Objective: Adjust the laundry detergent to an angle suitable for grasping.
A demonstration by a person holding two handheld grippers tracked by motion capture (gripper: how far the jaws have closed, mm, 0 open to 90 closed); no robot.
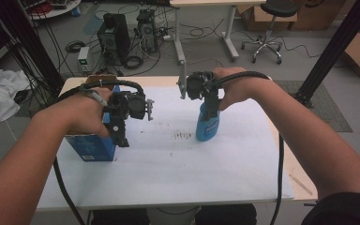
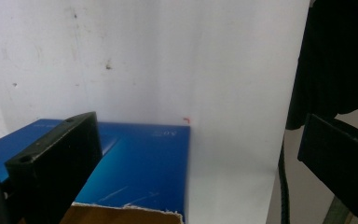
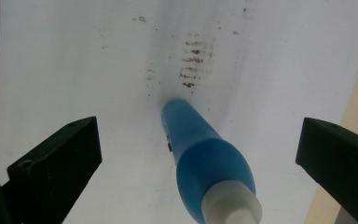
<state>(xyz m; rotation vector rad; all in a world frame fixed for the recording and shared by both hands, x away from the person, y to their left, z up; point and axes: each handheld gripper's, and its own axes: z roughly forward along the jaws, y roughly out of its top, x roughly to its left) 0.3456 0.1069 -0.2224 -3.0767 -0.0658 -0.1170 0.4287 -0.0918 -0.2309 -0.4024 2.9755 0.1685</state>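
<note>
Forearms are seen entering from below; the right gripper (image 3: 198, 154), fingers spread wide, is held above an upright blue bottle (image 3: 205, 163) with a white cap. The left gripper (image 2: 205, 158), likewise released, is held over a blue box (image 1: 91, 145) on the white counter (image 1: 178, 173), with computers (image 1: 115, 35) on the floor behind.

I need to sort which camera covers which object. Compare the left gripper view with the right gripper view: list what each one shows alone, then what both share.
Left gripper view alone: the blue box with a torn brown cardboard edge, under the left hand-held gripper, whose jaws stand wide apart.

Right gripper view alone: the blue bottle with its white cap, standing upright between the spread jaws of the right hand-held gripper, plus brown smudges beyond it.

Both share: the white table sheet and two open black jaws rising from the bottom.
</note>
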